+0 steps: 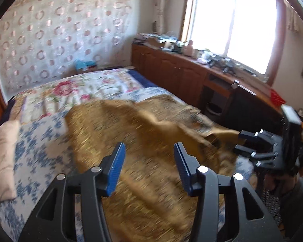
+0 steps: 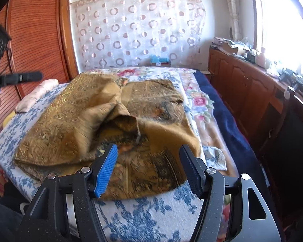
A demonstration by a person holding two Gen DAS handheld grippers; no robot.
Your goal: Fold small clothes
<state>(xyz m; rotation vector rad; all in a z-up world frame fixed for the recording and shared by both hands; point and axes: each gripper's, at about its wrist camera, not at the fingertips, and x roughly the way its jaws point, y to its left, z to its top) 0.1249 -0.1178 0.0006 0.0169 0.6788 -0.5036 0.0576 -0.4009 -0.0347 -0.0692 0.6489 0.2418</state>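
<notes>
Gold cloth (image 2: pixel 103 121) rumpled on bed (image 2: pixel 143 217) — half-folded, blurry in left view. Left tongs (image 1: pixel 149 153) & right tongs (image 2: pixel 149 157) both spread, pinching nothing, just above cloth.

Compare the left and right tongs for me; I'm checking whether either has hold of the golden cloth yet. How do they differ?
The left tongs hover above the flat, spread part of the golden cloth; the right tongs sit at its rumpled, folded-over near edge. The left wrist view is motion-blurred, while the right wrist view is fairly sharp. Both stand open with nothing between their blue pads, over the floral bedspread.
</notes>
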